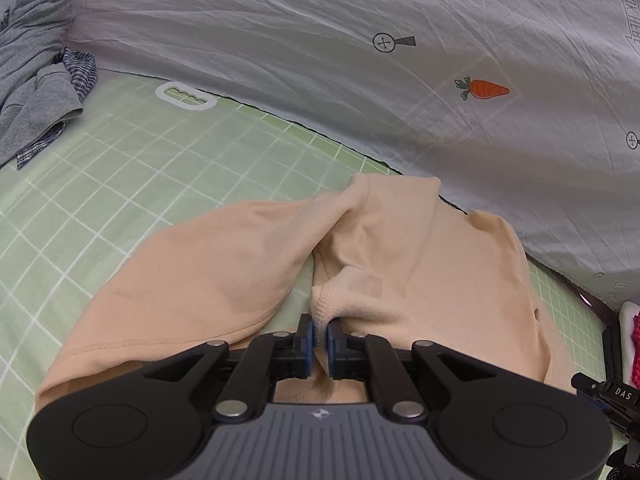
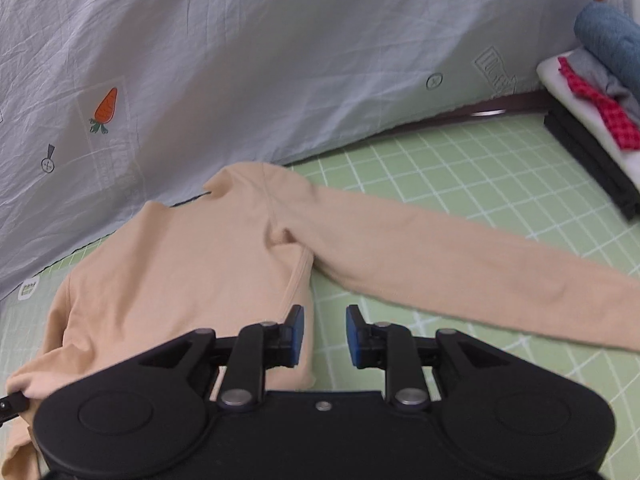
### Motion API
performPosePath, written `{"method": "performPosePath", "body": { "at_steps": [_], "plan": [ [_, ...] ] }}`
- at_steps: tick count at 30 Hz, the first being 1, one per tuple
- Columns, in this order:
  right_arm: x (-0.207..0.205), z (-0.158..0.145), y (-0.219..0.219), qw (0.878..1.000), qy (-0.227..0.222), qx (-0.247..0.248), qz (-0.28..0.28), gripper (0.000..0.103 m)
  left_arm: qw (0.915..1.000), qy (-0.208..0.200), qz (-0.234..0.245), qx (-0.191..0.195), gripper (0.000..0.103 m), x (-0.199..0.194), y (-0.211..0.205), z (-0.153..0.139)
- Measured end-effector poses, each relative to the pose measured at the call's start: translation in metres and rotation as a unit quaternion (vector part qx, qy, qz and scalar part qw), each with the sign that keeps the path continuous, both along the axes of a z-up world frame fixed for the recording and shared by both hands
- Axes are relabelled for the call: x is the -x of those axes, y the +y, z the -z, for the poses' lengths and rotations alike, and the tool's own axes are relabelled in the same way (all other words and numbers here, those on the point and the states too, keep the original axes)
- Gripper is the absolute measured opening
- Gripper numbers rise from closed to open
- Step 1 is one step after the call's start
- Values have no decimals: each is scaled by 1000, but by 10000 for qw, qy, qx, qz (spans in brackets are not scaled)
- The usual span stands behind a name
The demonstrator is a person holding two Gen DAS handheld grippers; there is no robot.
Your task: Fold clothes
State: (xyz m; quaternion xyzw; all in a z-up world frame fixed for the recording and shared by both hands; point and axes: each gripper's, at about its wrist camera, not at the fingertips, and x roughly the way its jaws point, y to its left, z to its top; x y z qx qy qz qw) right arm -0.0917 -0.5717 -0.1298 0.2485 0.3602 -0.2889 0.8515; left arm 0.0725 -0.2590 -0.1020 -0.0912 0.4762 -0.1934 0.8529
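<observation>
A beige long-sleeved top (image 1: 400,240) lies on the green grid mat (image 1: 120,200). My left gripper (image 1: 319,334) is shut on a cuff-like end of the beige cloth, which bunches up between the blue pads. In the right wrist view the beige top (image 2: 192,264) lies flat with one sleeve (image 2: 460,264) stretched out to the right. My right gripper (image 2: 325,330) stands open just above the mat, next to the top's right side edge, with nothing between its fingers. The tip of the left gripper (image 2: 12,402) shows at the far left, holding cloth.
A grey printed sheet (image 1: 360,80) rises behind the mat (image 2: 480,184). A pile of grey and checked clothes (image 1: 36,80) lies at the left. At the right, a stack of folded clothes (image 2: 596,92), red checked, grey and blue, rests on a white board.
</observation>
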Motion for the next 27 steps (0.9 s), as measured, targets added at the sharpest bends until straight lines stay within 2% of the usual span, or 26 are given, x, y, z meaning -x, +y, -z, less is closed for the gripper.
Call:
{"method": "performPosePath", "body": {
  "at_steps": [4, 6, 11, 18, 21, 24, 27],
  "plan": [
    [-3, 17, 30, 9979, -22, -618, -211, 27, 9998, 131, 151, -84, 17, 6, 4, 2],
    [-6, 21, 45, 9968, -12, -734, -329, 32, 9993, 172, 292, -159, 18, 7, 6, 3],
    [-4, 23, 63, 9955, 37, -928, -186, 32, 9971, 211, 691, -238, 21, 7, 9, 4],
    [-3, 40, 76, 9931, 363, -1114, 111, 34, 9911, 298, 1269, -251, 27, -2, 11, 10],
    [-11, 47, 85, 9934, 278, -1105, 87, 33, 9875, 332, 1522, -248, 28, -3, 9, 14],
    [-22, 47, 93, 9956, 169, -918, 27, 32, 9832, 361, 1774, -245, 33, -4, 7, 18],
    [-34, 52, 96, 9965, 344, -756, -22, 31, 9782, 390, 2025, -242, 40, -5, 5, 22]
  ]
}}
